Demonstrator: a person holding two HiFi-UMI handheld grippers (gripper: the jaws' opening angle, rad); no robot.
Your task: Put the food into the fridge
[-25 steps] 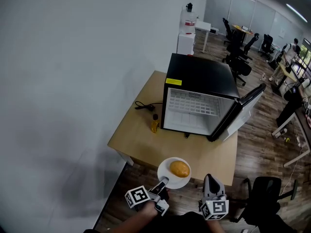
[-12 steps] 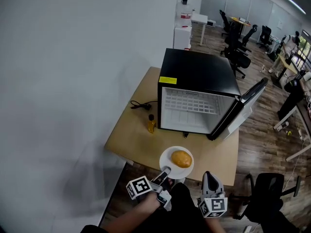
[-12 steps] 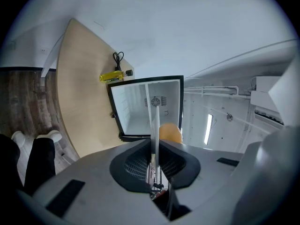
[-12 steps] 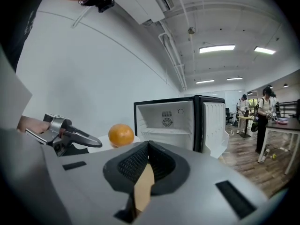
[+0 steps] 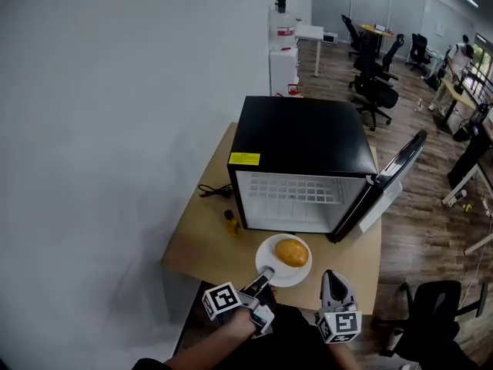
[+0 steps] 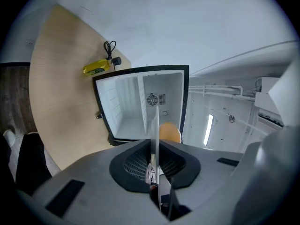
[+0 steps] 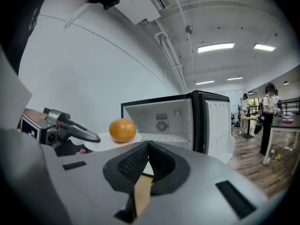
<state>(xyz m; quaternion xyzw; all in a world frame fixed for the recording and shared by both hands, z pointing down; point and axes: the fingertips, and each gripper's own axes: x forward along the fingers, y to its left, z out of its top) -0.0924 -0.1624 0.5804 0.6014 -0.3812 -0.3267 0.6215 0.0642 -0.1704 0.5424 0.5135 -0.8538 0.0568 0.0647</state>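
Observation:
An orange round food lies on a white plate. My left gripper is shut on the plate's near rim and holds it level above the table's front edge. In the left gripper view the plate runs edge-on between the jaws, with the food beyond. The black mini fridge stands on the table, its door swung open to the right, its white inside bare. My right gripper is shut and holds nothing, just right of the plate. The right gripper view shows the food before the fridge.
A small yellow bottle and a black cable lie on the wooden table left of the fridge. A white wall runs along the left. Office chairs and desks stand behind; people are at the far right.
The plate with the food has moved forward, from just off the table's front edge to over it, nearer the fridge's open front. Both grippers came forward with it.

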